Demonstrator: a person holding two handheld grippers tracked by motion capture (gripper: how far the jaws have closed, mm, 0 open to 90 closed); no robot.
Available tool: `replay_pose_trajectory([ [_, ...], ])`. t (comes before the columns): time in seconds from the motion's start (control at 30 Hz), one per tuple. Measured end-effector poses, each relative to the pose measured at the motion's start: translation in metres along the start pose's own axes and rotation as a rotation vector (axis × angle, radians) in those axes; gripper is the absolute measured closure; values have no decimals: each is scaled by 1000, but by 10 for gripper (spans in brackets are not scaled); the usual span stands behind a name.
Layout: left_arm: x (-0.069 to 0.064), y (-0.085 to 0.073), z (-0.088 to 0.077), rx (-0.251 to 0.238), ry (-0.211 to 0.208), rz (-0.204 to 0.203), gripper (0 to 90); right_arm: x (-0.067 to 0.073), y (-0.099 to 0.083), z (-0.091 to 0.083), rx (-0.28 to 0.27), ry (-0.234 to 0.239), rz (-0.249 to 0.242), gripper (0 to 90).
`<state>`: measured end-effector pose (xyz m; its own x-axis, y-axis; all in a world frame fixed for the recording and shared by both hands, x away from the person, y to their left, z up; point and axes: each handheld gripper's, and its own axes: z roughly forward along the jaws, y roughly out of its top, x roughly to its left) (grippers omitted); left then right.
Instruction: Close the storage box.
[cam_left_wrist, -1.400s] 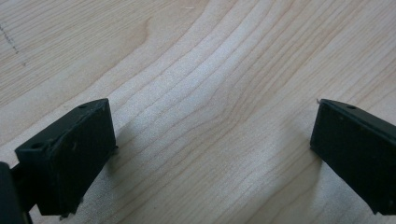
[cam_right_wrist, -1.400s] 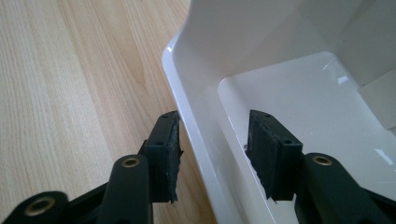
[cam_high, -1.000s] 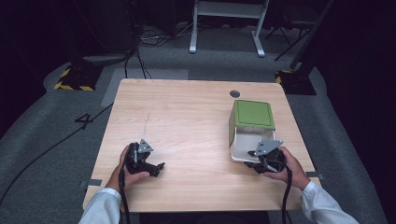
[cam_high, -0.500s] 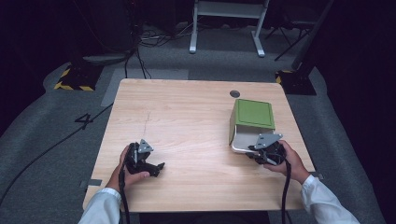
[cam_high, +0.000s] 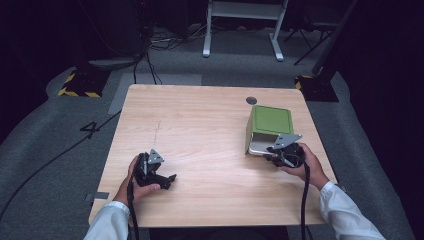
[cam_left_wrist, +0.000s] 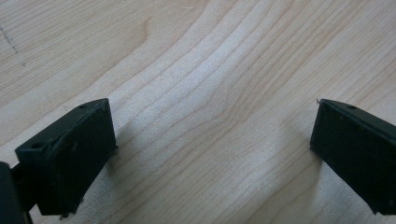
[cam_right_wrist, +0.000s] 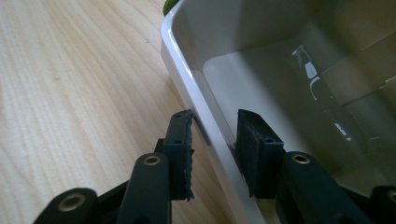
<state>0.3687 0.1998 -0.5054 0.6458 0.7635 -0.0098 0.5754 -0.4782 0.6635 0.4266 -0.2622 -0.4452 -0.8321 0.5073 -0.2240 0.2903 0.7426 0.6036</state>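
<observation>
A green box (cam_high: 271, 120) lies on its side at the table's right, its white open mouth turned toward the person. My right gripper (cam_high: 271, 153) is at the mouth's lower rim. In the right gripper view its jaws straddle the white wall (cam_right_wrist: 187, 79) of the box, one outside and one inside, and my right gripper (cam_right_wrist: 215, 116) is shut on that wall. My left gripper (cam_high: 168, 180) rests near the table's front left, held in a hand. In the left gripper view my left gripper (cam_left_wrist: 212, 121) stands wide open over bare wood.
The wooden table (cam_high: 200, 125) has a dark round grommet (cam_high: 251, 100) behind the box. Cables trail from both grippers over the front edge. A white stand (cam_high: 242, 25) and floor cables lie beyond the table.
My right gripper has moved forward onto the box's open rim, and its jaws now hold the wall. The left gripper has stayed still.
</observation>
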Motion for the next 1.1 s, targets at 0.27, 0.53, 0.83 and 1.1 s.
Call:
replay_pose_trajectory([
  [0.27, 0, 0, 0, 0, 0, 0, 3, -6, -1, 2, -1, 3, 20, 658],
  [0.53, 0, 0, 0, 0, 0, 0, 3, -7, -1, 4, -1, 3, 25, 657],
  [0.83, 0, 0, 0, 0, 0, 0, 2, -6, 0, 4, -20, 6, 27, 661],
  [1.1, 0, 0, 0, 0, 0, 0, 2, -3, 2, -1, -42, 17, 21, 617],
])
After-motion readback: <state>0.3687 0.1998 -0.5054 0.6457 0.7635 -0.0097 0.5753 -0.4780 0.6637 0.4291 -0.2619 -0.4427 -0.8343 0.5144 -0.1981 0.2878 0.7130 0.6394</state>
